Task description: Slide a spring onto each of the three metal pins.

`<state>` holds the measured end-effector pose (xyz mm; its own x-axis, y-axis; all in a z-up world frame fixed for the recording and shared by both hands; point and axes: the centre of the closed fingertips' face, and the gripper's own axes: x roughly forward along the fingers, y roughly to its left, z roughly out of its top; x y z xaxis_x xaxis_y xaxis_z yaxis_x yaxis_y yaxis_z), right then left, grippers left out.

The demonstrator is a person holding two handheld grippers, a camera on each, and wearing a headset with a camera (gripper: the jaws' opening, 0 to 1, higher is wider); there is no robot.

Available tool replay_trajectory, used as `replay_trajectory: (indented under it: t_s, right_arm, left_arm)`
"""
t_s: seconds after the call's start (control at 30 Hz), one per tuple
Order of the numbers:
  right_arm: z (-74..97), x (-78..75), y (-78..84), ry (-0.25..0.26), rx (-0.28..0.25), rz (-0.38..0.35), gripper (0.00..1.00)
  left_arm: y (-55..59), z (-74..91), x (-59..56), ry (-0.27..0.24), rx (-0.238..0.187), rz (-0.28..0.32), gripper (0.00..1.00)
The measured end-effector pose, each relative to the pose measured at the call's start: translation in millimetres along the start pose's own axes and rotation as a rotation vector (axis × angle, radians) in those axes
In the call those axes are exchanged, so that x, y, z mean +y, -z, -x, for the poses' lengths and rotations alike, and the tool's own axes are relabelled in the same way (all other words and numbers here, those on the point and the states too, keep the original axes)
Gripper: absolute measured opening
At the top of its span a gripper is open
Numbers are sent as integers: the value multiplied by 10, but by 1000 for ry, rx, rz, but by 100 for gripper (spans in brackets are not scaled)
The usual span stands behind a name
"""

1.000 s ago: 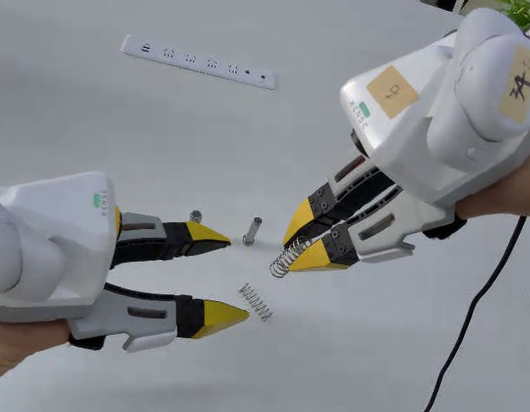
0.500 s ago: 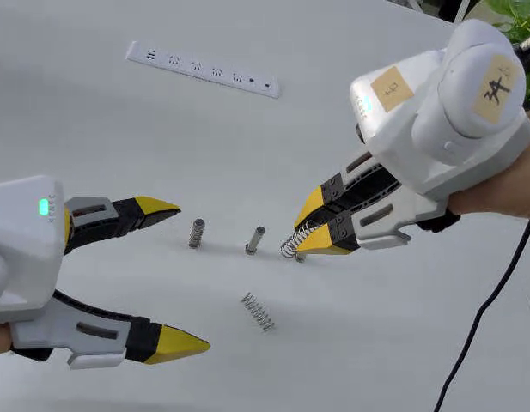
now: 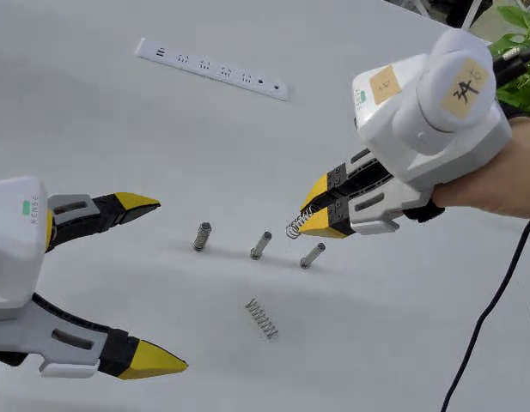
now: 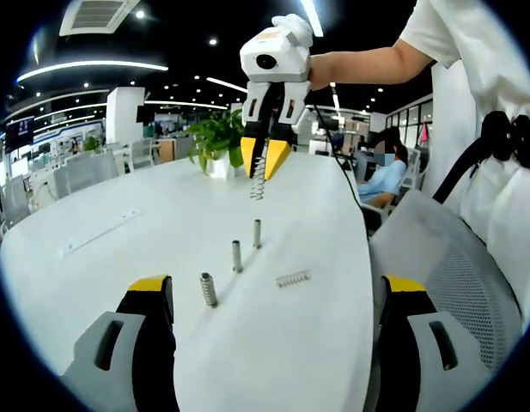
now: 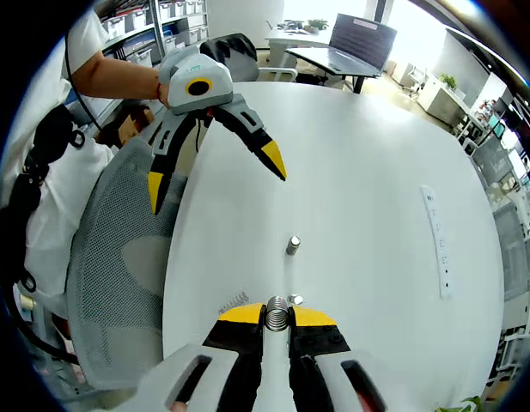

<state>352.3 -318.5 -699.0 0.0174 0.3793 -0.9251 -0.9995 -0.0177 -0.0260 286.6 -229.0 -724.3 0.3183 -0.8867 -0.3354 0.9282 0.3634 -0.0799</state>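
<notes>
Three metal pins stand in a row on the white table. The left pin [image 3: 202, 236] [image 4: 209, 289] carries a spring. The middle pin [image 3: 261, 245] [image 4: 236, 256] and the right pin [image 3: 313, 255] [image 4: 257, 233] are bare. My right gripper [image 3: 312, 219] [image 5: 277, 316] is shut on a spring [image 3: 295, 225] [image 4: 258, 176] [image 5: 276, 313], held just above the gap between the middle and right pins. A loose spring [image 3: 261, 318] [image 4: 292, 278] [image 5: 233, 302] lies in front of the pins. My left gripper [image 3: 166, 283] [image 4: 277, 285] stands wide open left of the row, holding nothing.
A white power strip [image 3: 211, 69] [image 5: 438, 240] lies at the far side of the table [image 3: 118, 129]. A black cable [image 3: 488, 300] trails off the right gripper. A green plant [image 3: 522, 17] stands at the far right, and a grey mesh chair [image 4: 453, 257] sits beside the table.
My left gripper has drawn back to the left, away from the pins, and its jaws have spread wider. The right gripper has risen a little with the spring.
</notes>
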Motion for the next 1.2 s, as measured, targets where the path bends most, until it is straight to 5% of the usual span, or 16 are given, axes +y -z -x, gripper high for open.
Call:
replay_trajectory:
  t_s: [0.5,1.2]
  right_arm:
    - [-421,-216,166,6,49,-39,7]
    - [-595,-234,243,-13,79,-43,6]
  left_arm:
    - [55,15,59,-17,-30,48,99]
    - [87,17,80,-23,-46,78,99]
